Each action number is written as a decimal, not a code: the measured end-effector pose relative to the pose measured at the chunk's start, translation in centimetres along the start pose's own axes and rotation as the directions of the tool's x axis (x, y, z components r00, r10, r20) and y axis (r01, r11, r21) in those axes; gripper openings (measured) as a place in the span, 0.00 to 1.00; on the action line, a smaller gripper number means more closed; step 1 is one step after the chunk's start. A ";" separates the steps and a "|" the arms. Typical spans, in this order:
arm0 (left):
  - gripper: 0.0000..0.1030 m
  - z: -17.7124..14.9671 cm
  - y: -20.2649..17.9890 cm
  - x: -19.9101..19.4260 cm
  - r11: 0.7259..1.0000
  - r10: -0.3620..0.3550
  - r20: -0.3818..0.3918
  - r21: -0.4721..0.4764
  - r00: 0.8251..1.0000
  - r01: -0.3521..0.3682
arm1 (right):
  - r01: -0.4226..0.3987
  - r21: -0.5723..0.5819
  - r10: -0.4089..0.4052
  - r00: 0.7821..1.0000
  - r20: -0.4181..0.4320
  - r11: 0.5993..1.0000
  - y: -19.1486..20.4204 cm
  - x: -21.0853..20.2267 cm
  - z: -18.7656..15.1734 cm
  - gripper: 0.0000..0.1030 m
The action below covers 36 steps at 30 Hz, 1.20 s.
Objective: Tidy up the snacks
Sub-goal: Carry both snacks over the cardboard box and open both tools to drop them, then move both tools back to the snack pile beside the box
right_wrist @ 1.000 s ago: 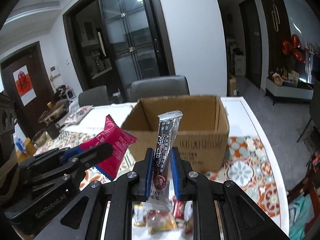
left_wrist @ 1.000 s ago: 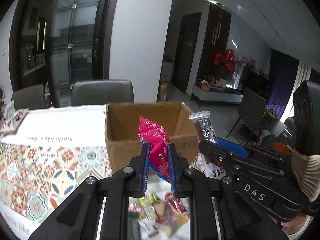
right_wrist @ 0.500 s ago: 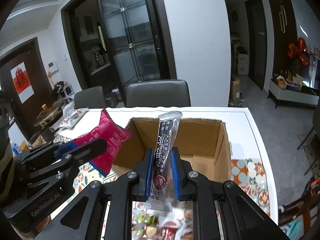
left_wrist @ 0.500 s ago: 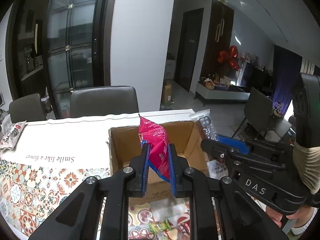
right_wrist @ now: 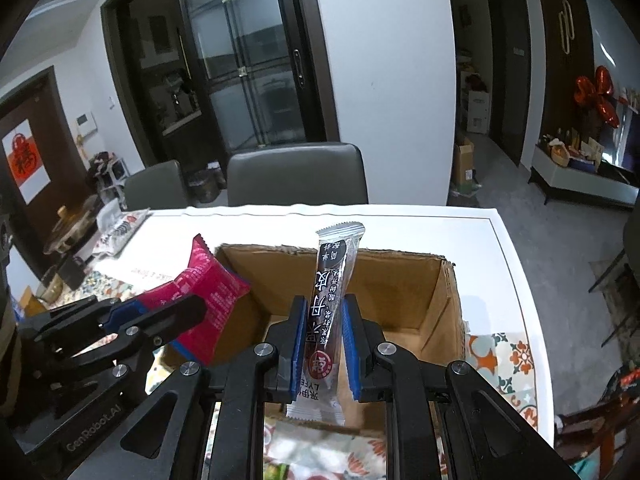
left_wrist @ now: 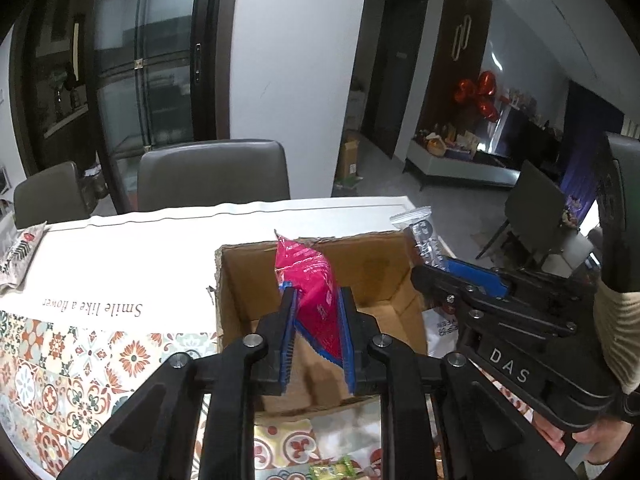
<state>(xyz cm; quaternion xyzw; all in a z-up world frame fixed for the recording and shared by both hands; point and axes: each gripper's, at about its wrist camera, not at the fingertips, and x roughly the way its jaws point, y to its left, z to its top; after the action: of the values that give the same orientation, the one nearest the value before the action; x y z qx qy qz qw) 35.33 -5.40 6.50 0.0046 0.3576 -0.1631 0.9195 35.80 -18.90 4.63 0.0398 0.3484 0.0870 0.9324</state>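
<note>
An open cardboard box (left_wrist: 384,272) stands on the table, and both grippers hang over its opening. My left gripper (left_wrist: 317,294) has a red snack packet (left_wrist: 308,276) upright between its blue pads; its jaws are opening, but the pads still touch the packet. To its right, my right gripper (left_wrist: 422,272) is shut on a dark snack bar (left_wrist: 424,236). In the right wrist view the right gripper (right_wrist: 326,304) clamps the dark snack bar (right_wrist: 336,264) above the box (right_wrist: 400,280). The left gripper (right_wrist: 196,308) with the red packet (right_wrist: 204,276) sits at the box's left wall.
Loose snacks (left_wrist: 332,470) lie on the patterned tablecloth (left_wrist: 60,360) in front of the box. Another packet (left_wrist: 16,256) rests at the table's far left. Grey chairs (left_wrist: 212,172) stand behind the table. The table's right edge (right_wrist: 508,248) is close to the box.
Both grippers have moved forward with their snacks, from in front of the box to above its opening. The loose snack pile has slid almost out of view at the bottom.
</note>
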 end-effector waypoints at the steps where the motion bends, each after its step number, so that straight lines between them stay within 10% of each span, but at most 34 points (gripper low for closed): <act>1: 0.23 -0.1 0.0 0.1 1.000 0.018 -0.005 0.009 1.000 -0.018 | 0.008 -0.005 -0.008 1.000 -0.005 1.000 0.0 0.2 -0.1 0.19; 5: 0.46 -0.5 0.4 -1.0 0.997 0.072 0.009 0.017 0.997 -0.072 | 0.056 0.002 -0.056 0.998 -0.005 0.998 -0.3 0.2 -0.4 0.44; 15: 0.67 -3.6 0.8 -5.7 0.986 0.166 0.081 0.014 0.983 -0.167 | 0.055 -0.039 -0.054 0.998 0.038 0.998 1.0 -3.3 -2.9 0.45; 36: 0.69 -13.4 1.0 -11.9 0.985 0.169 0.039 -0.036 0.985 -0.168 | -0.075 -0.005 0.075 0.996 -0.046 0.997 5.0 -7.8 -12.3 0.45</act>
<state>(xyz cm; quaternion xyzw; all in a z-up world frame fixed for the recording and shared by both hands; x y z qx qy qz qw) 18.58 0.78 4.28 0.0163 0.3392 -0.0789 0.9372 21.29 -15.34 1.03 0.0477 0.3678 0.1242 0.9203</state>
